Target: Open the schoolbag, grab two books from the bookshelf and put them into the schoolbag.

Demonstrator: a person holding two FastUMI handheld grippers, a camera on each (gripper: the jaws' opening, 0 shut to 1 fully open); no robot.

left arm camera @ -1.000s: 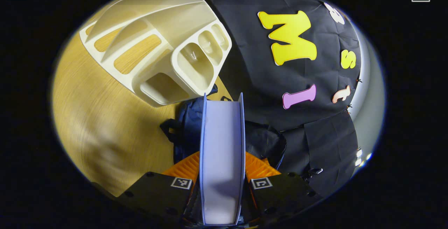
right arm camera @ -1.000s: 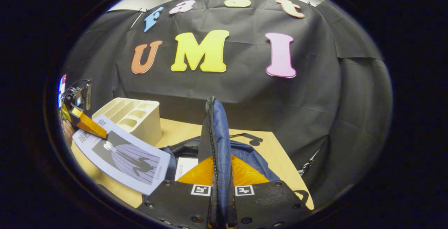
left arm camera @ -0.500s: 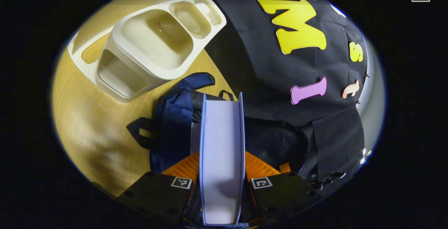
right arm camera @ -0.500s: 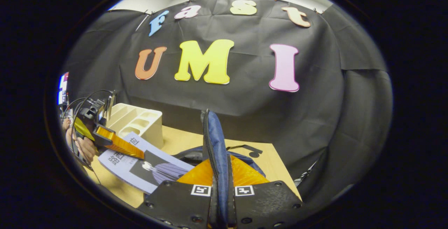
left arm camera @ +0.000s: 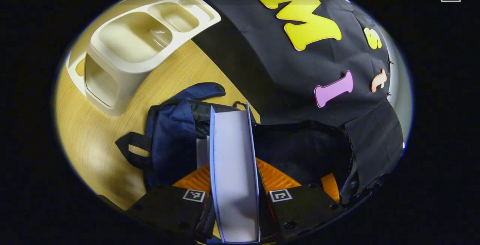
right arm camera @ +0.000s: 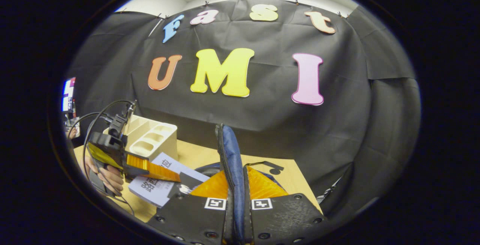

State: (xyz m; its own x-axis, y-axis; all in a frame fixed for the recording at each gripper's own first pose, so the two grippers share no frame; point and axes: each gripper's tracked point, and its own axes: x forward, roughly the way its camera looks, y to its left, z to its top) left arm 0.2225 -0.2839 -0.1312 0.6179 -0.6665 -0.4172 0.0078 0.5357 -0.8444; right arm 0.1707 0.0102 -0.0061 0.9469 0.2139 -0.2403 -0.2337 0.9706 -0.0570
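My left gripper [left arm camera: 233,170] is shut on a book [left arm camera: 232,151], held edge-on with its white pages showing between the orange fingers. The book's far end hangs over the open navy schoolbag [left arm camera: 170,136], where a second white book [left arm camera: 201,151] lies inside. In the right gripper view, my right gripper [right arm camera: 234,179] is shut on the schoolbag's zippered flap [right arm camera: 229,155] and holds it upright. The left gripper [right arm camera: 150,168] comes in from the left there, with the book [right arm camera: 159,185] slanting down toward the schoolbag.
The cream bookshelf [left arm camera: 138,46] stands on the wooden table [left arm camera: 93,136] behind and left of the schoolbag; its slots look empty. A hand [right arm camera: 108,175] holds the left gripper, with a cable above it. The black cloth wall runs along the table's far side.
The left gripper has carried the book away from the bookshelf and lower, over the schoolbag's mouth. The right gripper keeps hold of the raised flap.
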